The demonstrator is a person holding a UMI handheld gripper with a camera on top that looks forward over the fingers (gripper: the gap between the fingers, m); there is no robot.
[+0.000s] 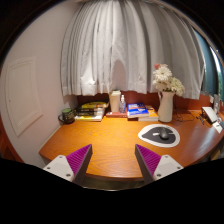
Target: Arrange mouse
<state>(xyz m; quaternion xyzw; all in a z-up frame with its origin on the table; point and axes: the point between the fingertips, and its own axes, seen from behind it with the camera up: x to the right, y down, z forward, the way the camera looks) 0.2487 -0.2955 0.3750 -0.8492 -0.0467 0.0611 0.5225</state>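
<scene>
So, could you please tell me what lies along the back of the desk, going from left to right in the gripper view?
Stack of books → white bottle → blue books → vase of flowers. Nearer, beyond the open fingers, the mouse sits on its mouse pad.

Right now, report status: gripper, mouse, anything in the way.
Gripper open, empty, over near desk edge. Mouse on its pad, ahead and right of fingers, untouched. Vase of flowers stands just behind it; path across desk bare.
</scene>
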